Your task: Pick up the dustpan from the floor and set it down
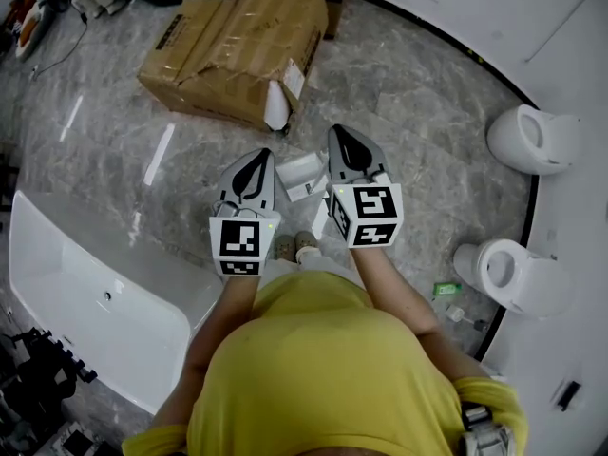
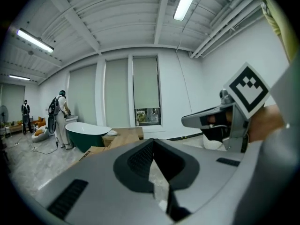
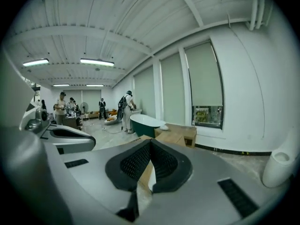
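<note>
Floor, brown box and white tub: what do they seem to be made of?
Floor: polished stone or stone-look tile, grey with veins, glossy from the light streaks. Box: matte brown cardboard, creased and torn at one end. Tub: smooth glossy white, acrylic or ceramic; can't tell which.

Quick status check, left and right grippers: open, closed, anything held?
Left gripper: jaws closed, holding nothing.
Right gripper: jaws closed, holding nothing.
</note>
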A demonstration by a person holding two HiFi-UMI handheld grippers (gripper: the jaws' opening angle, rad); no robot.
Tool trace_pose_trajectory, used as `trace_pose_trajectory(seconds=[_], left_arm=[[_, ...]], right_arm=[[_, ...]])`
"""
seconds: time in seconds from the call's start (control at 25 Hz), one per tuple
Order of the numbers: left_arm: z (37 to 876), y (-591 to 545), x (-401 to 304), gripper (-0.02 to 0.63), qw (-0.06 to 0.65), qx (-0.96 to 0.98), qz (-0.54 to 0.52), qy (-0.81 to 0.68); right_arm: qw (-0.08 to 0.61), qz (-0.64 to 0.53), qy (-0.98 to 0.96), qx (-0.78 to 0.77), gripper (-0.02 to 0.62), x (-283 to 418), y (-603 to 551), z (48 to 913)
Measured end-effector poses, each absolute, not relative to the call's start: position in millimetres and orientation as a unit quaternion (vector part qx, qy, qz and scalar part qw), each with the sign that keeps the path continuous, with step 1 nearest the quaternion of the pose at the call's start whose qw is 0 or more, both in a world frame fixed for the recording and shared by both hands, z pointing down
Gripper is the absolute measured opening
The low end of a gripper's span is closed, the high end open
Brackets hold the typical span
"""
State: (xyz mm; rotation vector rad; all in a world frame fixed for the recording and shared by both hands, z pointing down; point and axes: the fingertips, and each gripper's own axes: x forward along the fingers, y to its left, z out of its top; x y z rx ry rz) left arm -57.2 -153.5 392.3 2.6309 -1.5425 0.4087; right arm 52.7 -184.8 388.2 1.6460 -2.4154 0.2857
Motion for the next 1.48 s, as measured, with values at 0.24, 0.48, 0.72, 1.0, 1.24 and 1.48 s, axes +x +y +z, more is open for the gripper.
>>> trace_pose_trajectory(seconds=[0.24,0.48,0.72,1.0,1.24,1.48], left_arm=[[343.8,-150.8,-68.9,0.0,-0.009,0.845,0.1,-0.526],[300.1,-143.9,-75.3,0.0,-0.042,0.838,0.072,-0.54],[285.9,-138.7,-77.0,0.0,-0.052,0.837,0.063,-0.541],[286.0,-132.9,-77.2,0.0,-0.052,0.84,0.062,-0.537],[286.3,-131.5,-76.5,0.0,-0.05,0.842,0.062,-0.533],[285.9,-129.4,-78.6,0.0,-0.05,0.842,0.062,-0.533]], right_arm=[[0.054,0.033,-0.823,0.564,0.011,56.8,-166.0,327.4],[0.039,0.003,-0.82,0.571,0.011,62.1,-155.7,301.9],[0.035,-0.002,-0.823,0.567,0.009,60.2,-150.8,297.2],[0.033,-0.001,-0.826,0.563,0.01,58.1,-145.1,296.6],[0.034,0.003,-0.827,0.562,0.009,56.7,-144.5,297.9],[0.039,0.005,-0.829,0.558,0.01,53.3,-141.5,299.9]])
